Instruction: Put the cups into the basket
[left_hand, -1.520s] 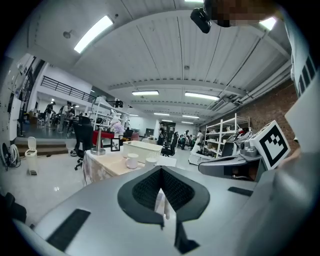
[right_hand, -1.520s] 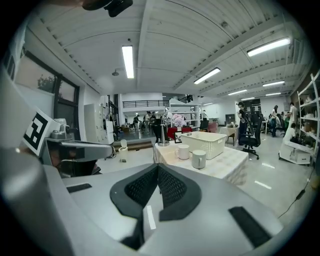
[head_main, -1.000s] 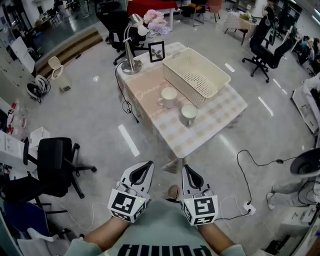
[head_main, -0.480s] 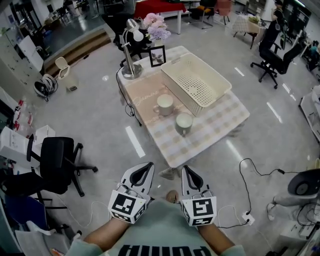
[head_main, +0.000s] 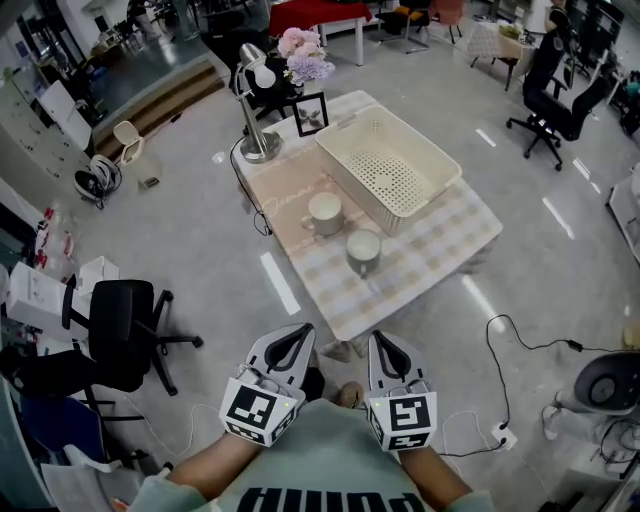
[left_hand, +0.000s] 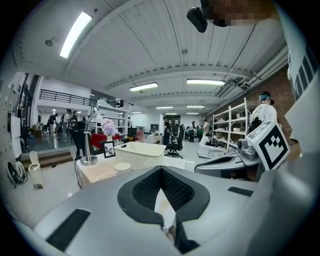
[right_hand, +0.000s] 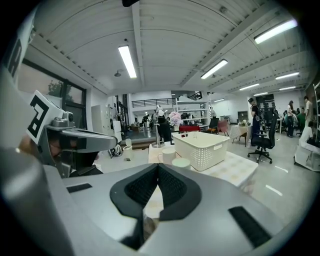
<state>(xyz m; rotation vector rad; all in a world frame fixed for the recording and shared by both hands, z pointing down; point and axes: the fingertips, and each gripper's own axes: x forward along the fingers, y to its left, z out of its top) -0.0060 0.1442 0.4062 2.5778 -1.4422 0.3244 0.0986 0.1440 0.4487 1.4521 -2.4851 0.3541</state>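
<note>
Two pale cups stand on the checked table (head_main: 440, 250): one (head_main: 324, 212) further back, one (head_main: 364, 247) nearer the front edge. Just right of them sits the cream perforated basket (head_main: 357, 190), with nothing in it. My left gripper (head_main: 299, 330) and right gripper (head_main: 378, 340) are side by side close to my body, well short of the table, both shut with nothing in them. The left gripper view shows the basket (left_hand: 140, 150) and a cup (left_hand: 122, 166) far beyond the jaws. In the right gripper view the cups (right_hand: 168, 152) and basket (right_hand: 202, 145) lie ahead.
A desk lamp (head_main: 255, 110), a picture frame (head_main: 311, 113) and flowers (head_main: 305, 55) stand at the table's far end. A black office chair (head_main: 120, 330) is on the floor at left. A cable (head_main: 520, 340) and power strip (head_main: 503, 437) lie at right.
The table with cups and basket has slid slightly down and left in the head view as I move toward it. Both grippers stay shut, side by side.
</note>
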